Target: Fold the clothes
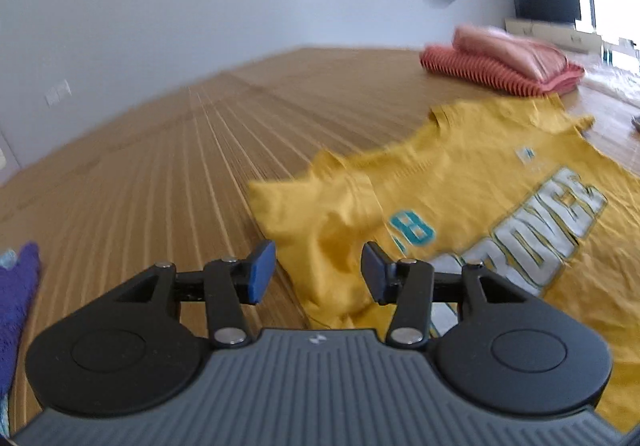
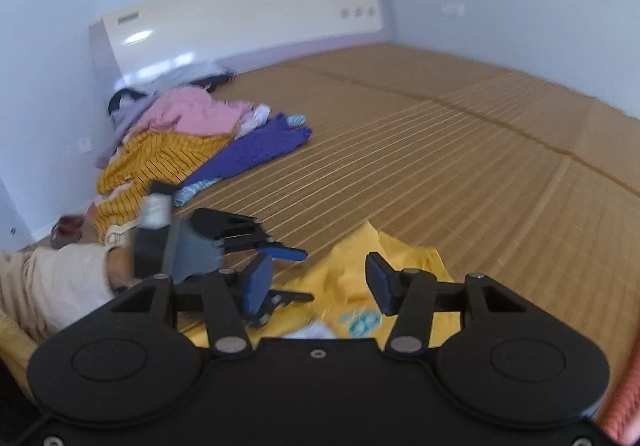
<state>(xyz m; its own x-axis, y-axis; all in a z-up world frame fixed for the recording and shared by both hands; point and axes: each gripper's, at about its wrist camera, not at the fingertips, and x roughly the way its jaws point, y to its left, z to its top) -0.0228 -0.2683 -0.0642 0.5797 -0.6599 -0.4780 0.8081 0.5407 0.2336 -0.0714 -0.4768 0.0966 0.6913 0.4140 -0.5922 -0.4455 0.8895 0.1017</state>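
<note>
Bright daylight, soft motion blur.
Light enters by the window (image 1: 600,2); near it glare, smeared shapes, edges bent.

One yellow T-shirt (image 1: 472,182) lies spread on the bamboo mat (image 1: 192,150). Two folded garments make one stack near the mat's far edge: a pink one (image 1: 508,50) on a red ribbed one (image 1: 480,72). One loose heap of unfolded clothes (image 2: 188,142) sits at the mat's corner by the wall; at least four pieces show in it, pink, mustard striped, purple and pale blue. Two tools are in view, the left tool (image 1: 318,272) and the right tool (image 2: 320,282), each with two blue-padded fingers.
</note>
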